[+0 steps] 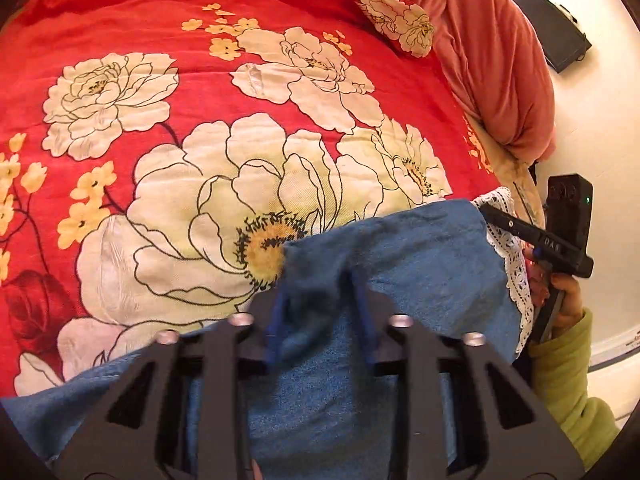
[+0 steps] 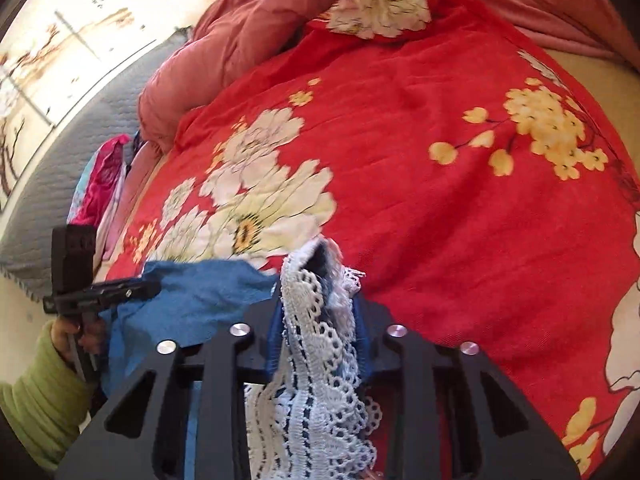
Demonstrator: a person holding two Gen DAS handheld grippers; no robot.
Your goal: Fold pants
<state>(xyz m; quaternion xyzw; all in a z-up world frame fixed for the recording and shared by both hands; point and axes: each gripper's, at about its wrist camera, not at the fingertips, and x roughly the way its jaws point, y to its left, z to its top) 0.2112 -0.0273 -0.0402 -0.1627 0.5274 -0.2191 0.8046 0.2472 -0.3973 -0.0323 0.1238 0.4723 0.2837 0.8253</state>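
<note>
Bed: a red bedspread (image 1: 360, 92) printed with big cream flowers covers nearly all of both views; a pink quilt (image 1: 492, 60) is bunched along its far side.
Pants: blue denim pants (image 1: 420, 248) with a white lace hem (image 2: 316, 344) lie at the near edge of the bedspread, right under both claws, the rest of the bed ahead left bare.
Sleeves: a green sleeve (image 1: 560, 372) shows behind each tool, one arm on either side of the cloth.
Left gripper: the left gripper (image 1: 320, 300) points steeply down with its blue fingers drawn in on a bunched fold of plain denim; the cloth is pinched, not merely lying between them.
Right gripper: the right gripper (image 2: 318, 320) is likewise clamped, its fingers squeezing the lace hem and the denim behind it, which stands up in a ridge.
Key relation: the two grips sit side by side along one edge of the pants, the left on denim, the right on lace, with a short span of cloth sagging between them; that edge runs across the near side of the bed.
Which hand is nearer: neither, as far as I can judge; both hold the same edge.
Next move, as judged: carrying this edge together over the garment, keeping the hands level so the fold lands straight.
Risk: the lace may slip more easily than the denim.
</note>
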